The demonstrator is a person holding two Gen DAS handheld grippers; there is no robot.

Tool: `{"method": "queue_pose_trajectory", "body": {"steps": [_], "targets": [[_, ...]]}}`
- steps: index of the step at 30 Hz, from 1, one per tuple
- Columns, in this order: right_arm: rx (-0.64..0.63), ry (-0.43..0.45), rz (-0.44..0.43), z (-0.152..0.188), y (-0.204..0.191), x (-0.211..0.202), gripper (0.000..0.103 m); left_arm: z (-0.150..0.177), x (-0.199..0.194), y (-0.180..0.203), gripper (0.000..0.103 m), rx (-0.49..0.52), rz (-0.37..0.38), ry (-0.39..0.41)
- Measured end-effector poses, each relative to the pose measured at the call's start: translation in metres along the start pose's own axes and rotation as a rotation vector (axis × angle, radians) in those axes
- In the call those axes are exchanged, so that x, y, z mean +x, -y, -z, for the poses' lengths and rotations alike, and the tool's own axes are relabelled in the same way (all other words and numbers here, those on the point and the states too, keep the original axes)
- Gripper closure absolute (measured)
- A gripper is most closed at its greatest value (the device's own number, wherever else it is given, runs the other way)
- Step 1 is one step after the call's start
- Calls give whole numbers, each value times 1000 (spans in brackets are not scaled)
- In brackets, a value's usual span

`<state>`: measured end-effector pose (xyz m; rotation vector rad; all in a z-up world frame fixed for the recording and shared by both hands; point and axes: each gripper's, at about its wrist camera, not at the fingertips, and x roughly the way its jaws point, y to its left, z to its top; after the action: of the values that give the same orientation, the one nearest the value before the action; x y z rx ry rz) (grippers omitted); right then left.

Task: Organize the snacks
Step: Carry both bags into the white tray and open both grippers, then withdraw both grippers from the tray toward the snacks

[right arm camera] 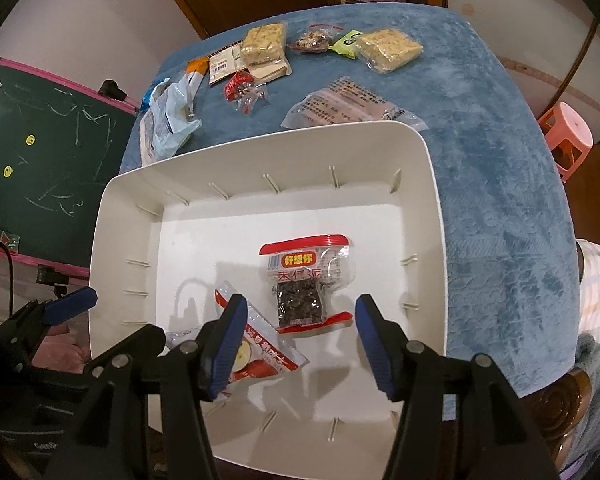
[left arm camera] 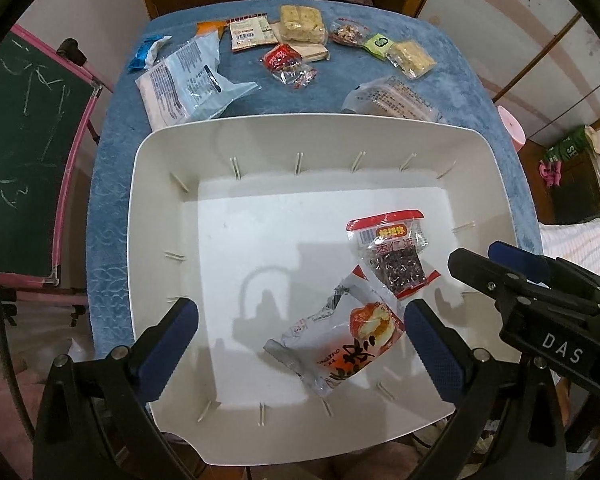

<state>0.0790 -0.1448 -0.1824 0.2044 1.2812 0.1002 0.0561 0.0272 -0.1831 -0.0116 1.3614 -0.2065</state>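
The blue-covered table [left arm camera: 112, 152] carries a white bin [left arm camera: 164, 160] with two snack packets on its floor; about ten more lie beyond it. Both drops look done. Left tool [left arm camera: 300, 336] gapes wide above the orange packet [left arm camera: 340, 344]; right tool [right arm camera: 300, 332], parted and empty, hangs over the red-trimmed packet [right arm camera: 306, 280]. Both point steeply down. Next: reach past the far rim.

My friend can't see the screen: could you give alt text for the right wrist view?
A white bin on a blue cloth holds two snack packets, with the open right tongs above them, gripping nothing. More snacks lie scattered on the cloth beyond.
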Motion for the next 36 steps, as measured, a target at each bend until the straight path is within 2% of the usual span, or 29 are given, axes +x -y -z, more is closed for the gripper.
{"method": "queue_pose_trajectory", "body": {"steps": [10, 15, 20, 22, 24, 27, 33, 36], "targets": [[-12, 26, -36, -8, 4, -14, 46, -6, -18, 7, 1, 16, -25, 37], [-36, 69, -46, -22, 6, -27, 46, -14, -27, 7, 1, 17, -25, 39], [-54, 107, -60, -41, 10, -41, 45, -26, -40, 4, 1, 0, -40, 80], [-63, 130, -53, -51, 12, -48, 33, -35, -47, 1, 1, -10, -43, 102], [-71, 175, -36, -61, 14, -59, 28, -46, -58, -1, 1, -17, -50, 136], [-99, 223, -21, -79, 16, -72, 26, -61, -74, -5, 1, -22, -69, 191], [-144, 259, -29, -124, 23, -85, 26, -100, -100, -17, 1, -49, -83, 273], [-179, 271, -37, -143, 23, -86, 19, -123, -103, -28, 1, -76, -71, 279]]}}
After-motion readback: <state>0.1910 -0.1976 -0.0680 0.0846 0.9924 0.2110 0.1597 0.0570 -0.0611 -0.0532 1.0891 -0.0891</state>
